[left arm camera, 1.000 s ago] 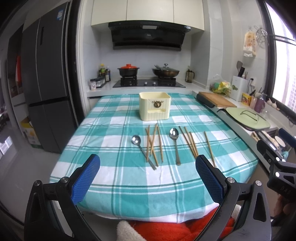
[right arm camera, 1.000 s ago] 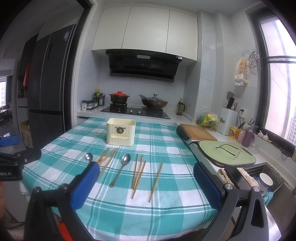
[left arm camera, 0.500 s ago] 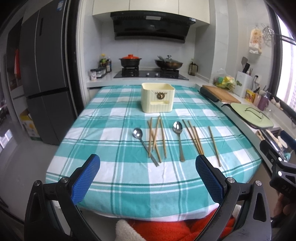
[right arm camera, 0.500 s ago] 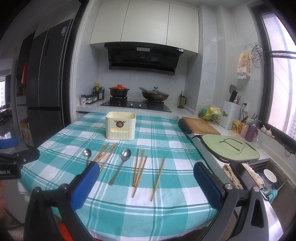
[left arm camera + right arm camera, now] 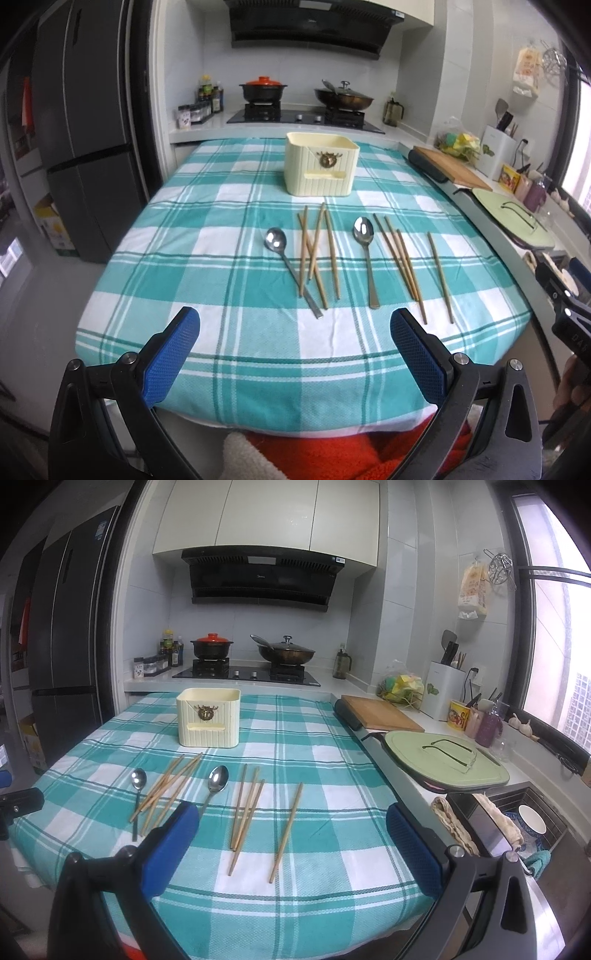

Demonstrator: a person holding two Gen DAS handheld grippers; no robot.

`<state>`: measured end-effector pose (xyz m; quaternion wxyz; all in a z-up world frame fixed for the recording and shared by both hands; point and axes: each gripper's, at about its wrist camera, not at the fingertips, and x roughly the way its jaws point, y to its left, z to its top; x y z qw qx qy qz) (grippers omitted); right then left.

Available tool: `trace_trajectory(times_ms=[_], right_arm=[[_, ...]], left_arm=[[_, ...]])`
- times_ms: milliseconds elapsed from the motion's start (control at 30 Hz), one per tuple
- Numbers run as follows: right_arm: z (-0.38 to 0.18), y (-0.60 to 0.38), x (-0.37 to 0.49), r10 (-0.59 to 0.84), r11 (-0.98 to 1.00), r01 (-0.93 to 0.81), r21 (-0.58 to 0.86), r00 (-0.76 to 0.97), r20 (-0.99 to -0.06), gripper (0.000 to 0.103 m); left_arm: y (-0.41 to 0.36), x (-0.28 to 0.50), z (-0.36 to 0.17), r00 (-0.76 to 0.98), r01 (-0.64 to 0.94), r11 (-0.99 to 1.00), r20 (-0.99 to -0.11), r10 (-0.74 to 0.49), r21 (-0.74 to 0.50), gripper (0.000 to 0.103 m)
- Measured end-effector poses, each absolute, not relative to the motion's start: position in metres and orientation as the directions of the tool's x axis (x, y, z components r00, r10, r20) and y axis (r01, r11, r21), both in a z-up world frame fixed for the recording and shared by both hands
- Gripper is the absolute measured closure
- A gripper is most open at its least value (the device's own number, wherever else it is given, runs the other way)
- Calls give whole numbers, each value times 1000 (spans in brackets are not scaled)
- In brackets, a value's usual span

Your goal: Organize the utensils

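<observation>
My left claw (image 5: pixel 294 346) hangs wide and empty over the near edge of the bench (image 5: pixel 207 221). From it I see the cream holder (image 5: pixel 320 164) at the far end; in front of it lie two spoons (image 5: pixel 364 232) and loose chopsticks (image 5: pixel 317 254), none stowed. From the right claw (image 5: pixel 291 834), also wide and empty, the holder (image 5: pixel 208 716) is far left, one chopstick (image 5: pixel 286 830) nearest me. By my reckoning, all the sorting remains
</observation>
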<state>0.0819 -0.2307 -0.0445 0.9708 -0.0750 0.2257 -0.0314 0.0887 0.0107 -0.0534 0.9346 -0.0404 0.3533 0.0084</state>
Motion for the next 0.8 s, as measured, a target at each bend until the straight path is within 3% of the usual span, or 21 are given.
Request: trace_trajectory(times_ms=[467, 800], right_arm=[[-88, -233, 138, -85, 988, -6, -155, 815, -574, 0], [-109, -252, 163, -113, 989, 24, -147, 763, -637, 0]], left_arm=[[67, 231, -112, 614, -198, 974, -789, 39, -106, 0], [47, 304, -179, 507, -197, 980, -857, 95, -8, 1]])
